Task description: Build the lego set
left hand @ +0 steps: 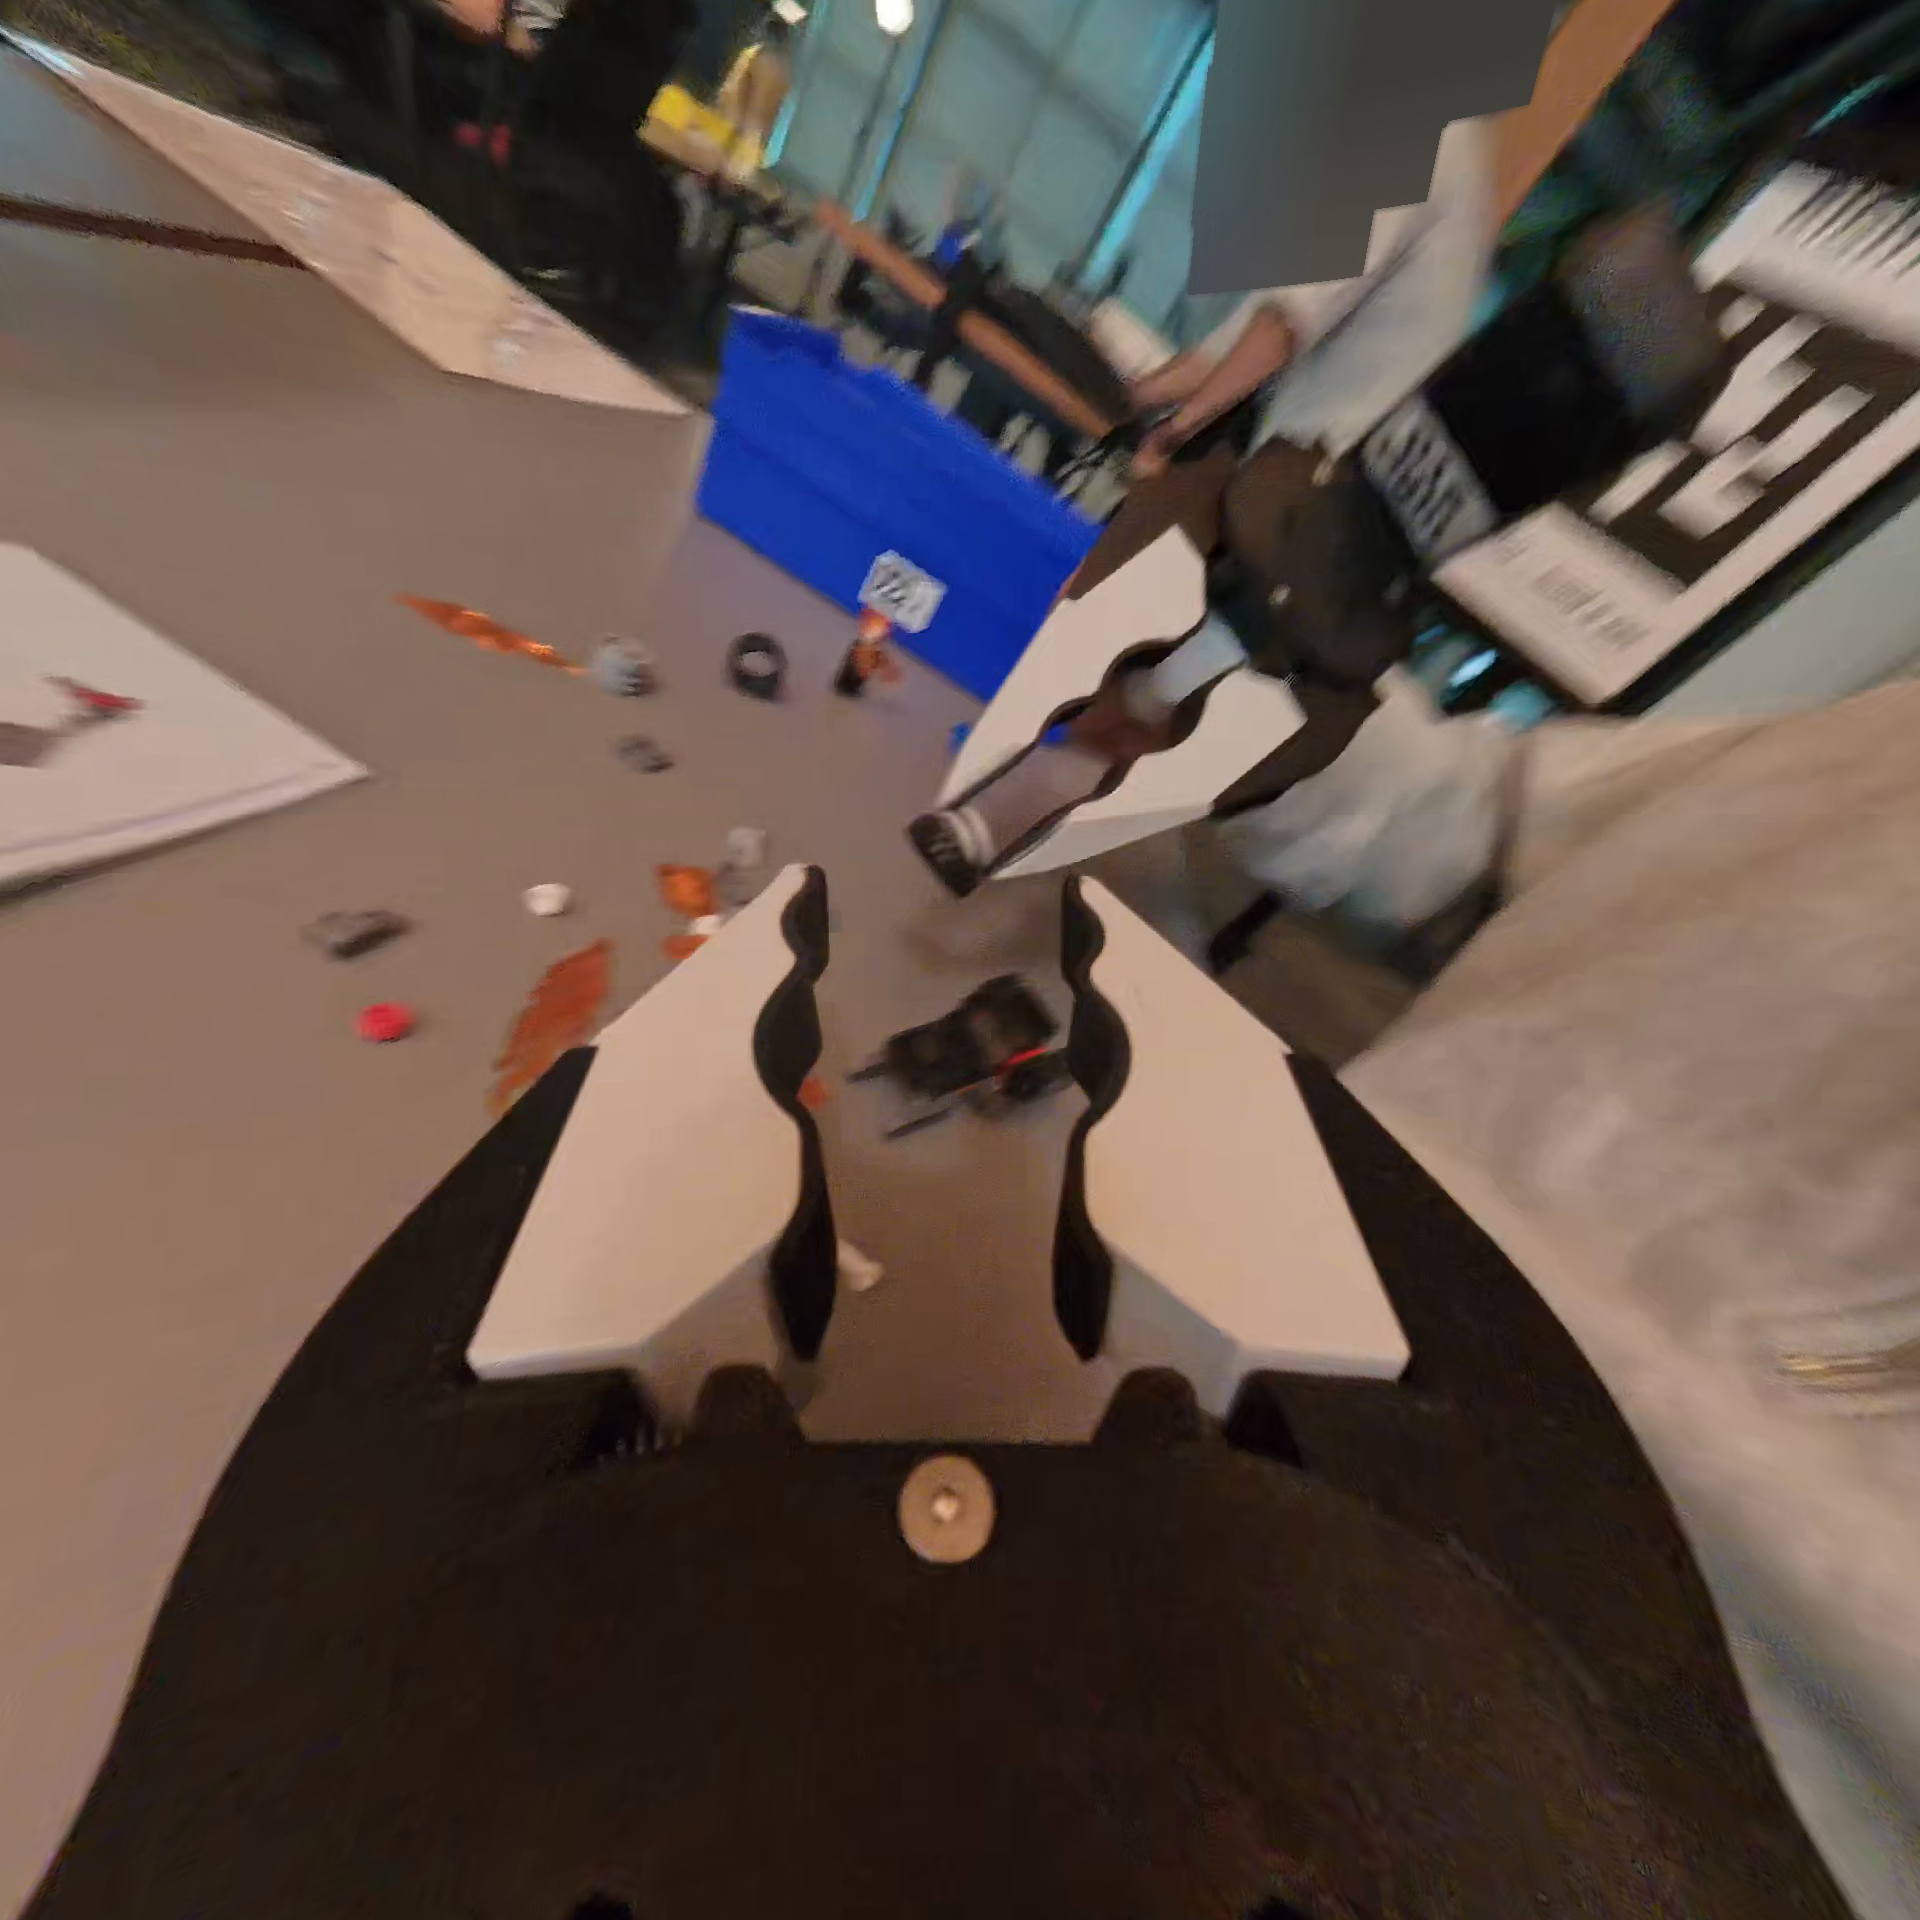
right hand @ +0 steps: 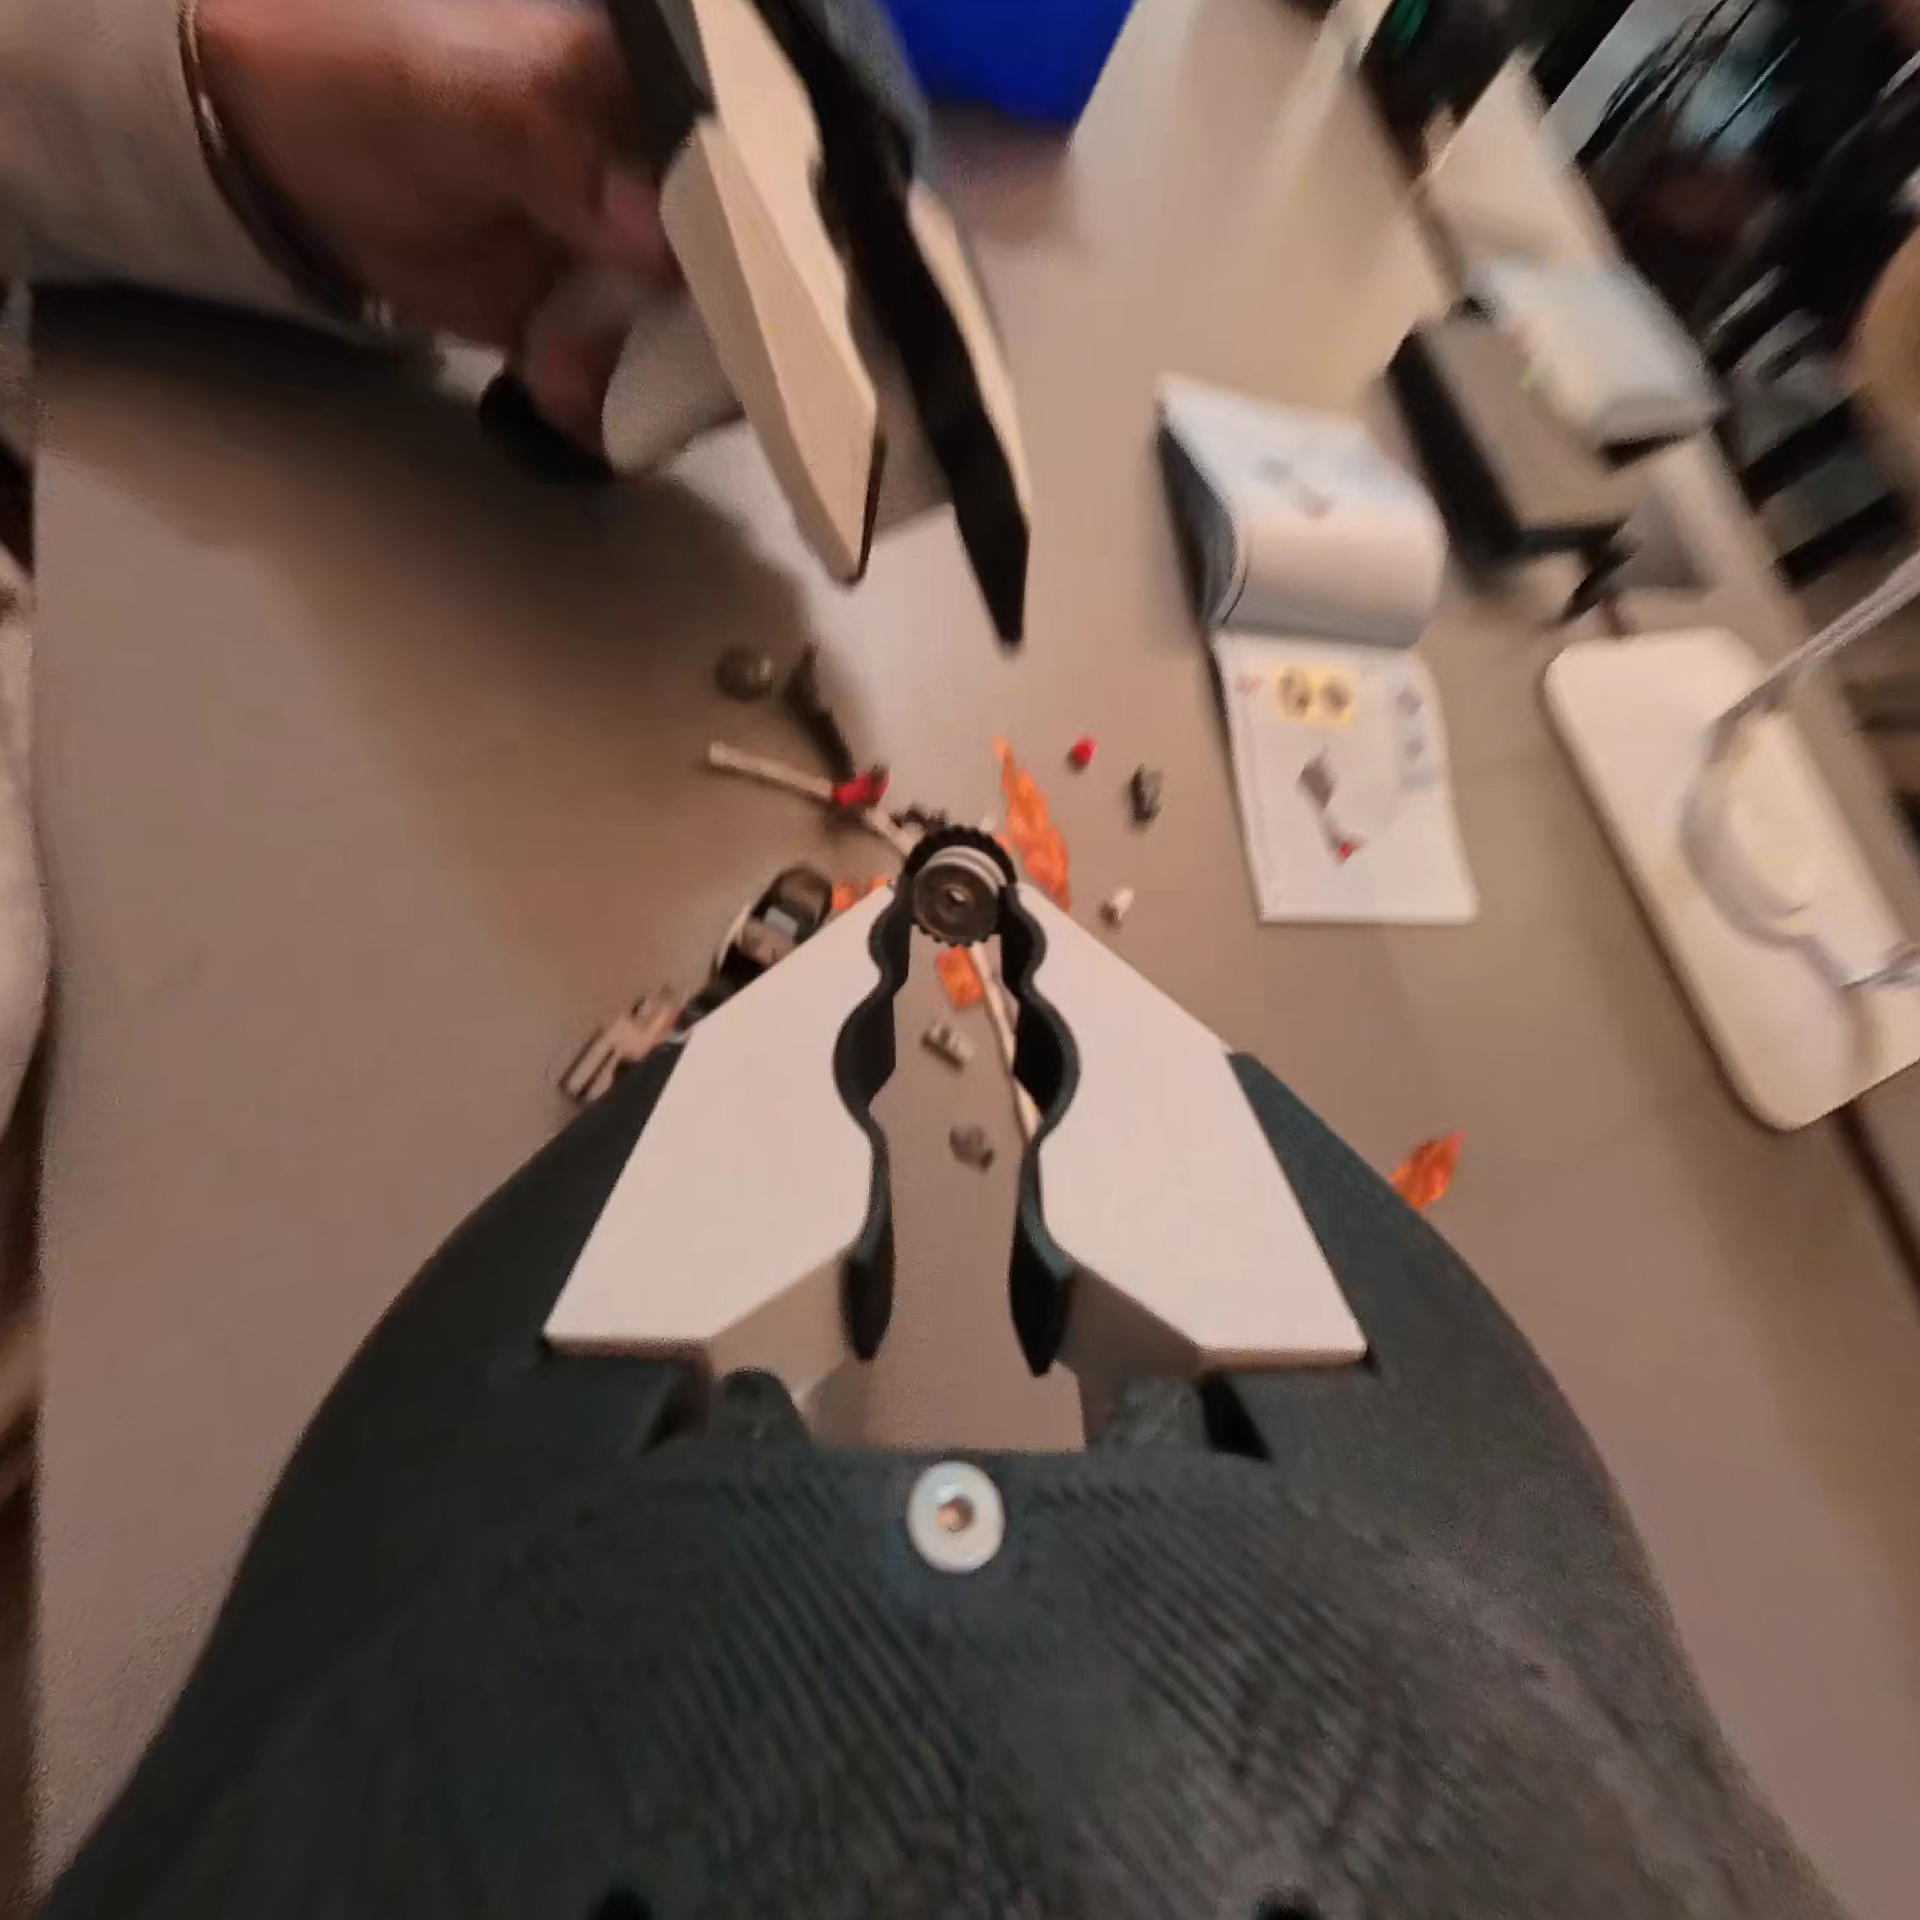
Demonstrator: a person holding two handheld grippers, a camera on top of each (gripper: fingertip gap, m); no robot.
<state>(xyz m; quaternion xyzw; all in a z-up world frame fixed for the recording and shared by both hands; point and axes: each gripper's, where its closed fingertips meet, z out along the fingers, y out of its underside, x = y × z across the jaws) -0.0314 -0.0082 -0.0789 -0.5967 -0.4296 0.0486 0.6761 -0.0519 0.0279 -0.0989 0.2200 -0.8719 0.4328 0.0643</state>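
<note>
Right gripper (right hand: 954, 902) pinches a wheel (right hand: 954, 896) only at its fingers' tips, so it may slip; left gripper (left hand: 943, 883) hangs spread, empty

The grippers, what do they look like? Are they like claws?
A bit! Each of the two, the left gripper and right gripper, has a rough black body with a round silver screw. Its two white, wedge-shaped fingers have wavy black inner edges. The right one carries black-and-white square markers. The person wears a pale sleeve.
</note>
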